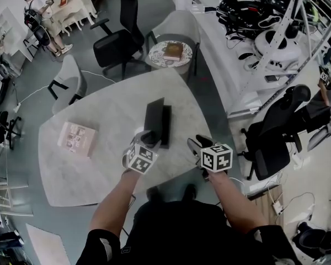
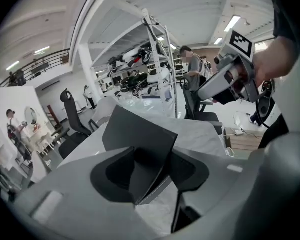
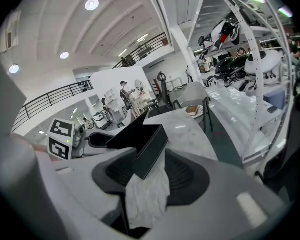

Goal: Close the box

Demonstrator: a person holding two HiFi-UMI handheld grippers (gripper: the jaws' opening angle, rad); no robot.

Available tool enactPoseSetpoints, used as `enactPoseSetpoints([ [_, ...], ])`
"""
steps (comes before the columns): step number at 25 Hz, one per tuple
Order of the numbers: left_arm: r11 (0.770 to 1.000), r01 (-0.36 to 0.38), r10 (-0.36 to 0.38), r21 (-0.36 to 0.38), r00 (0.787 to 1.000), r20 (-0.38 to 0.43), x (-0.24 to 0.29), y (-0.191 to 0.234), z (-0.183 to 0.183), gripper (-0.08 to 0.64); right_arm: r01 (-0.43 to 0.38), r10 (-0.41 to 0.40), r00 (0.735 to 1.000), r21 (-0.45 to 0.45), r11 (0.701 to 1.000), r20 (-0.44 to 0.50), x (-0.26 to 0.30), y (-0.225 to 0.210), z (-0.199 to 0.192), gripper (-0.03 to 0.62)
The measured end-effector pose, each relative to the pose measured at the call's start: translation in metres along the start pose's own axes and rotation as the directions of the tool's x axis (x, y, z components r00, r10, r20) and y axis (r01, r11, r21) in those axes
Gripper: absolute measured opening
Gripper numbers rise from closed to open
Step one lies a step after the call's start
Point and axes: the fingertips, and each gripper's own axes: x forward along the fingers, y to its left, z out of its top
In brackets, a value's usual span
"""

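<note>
Head view: the black box is sitting near the middle of the marble table, with its lid standing upright along its left side. You are holding the left gripper at the lid's near edge and the right gripper just beside the box, apart from it

Left gripper view: the jaws are standing apart with the lid's corner between them, and the pads are not pressing on it

Right gripper view: the jaws are gaping wide and carrying nothing, and the box's near corner is lying ahead of them

Judgement: the box is looking light, stiff and smooth-skinned, so it is likely to slide on the marble. You should be taking the lid by its free top edge while bracing the tray
</note>
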Motion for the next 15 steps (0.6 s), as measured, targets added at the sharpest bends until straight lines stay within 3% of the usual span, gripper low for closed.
enactPoseSetpoints([
  [8,0.997,0.059,-0.058,0.045,0.998,-0.014,0.008,-0.006,-0.001,0.231,0.019,-0.019,1.000,0.027,0.999,-0.012,0.000,-0.003,-0.008,0.173],
  [15,0.974,0.138,-0.128,0.180,0.989,-0.069,0.017,-0.017,-0.011,0.245,0.037,-0.037,0.999,0.056,0.998,-0.011,0.002,0.004,-0.012,0.173],
])
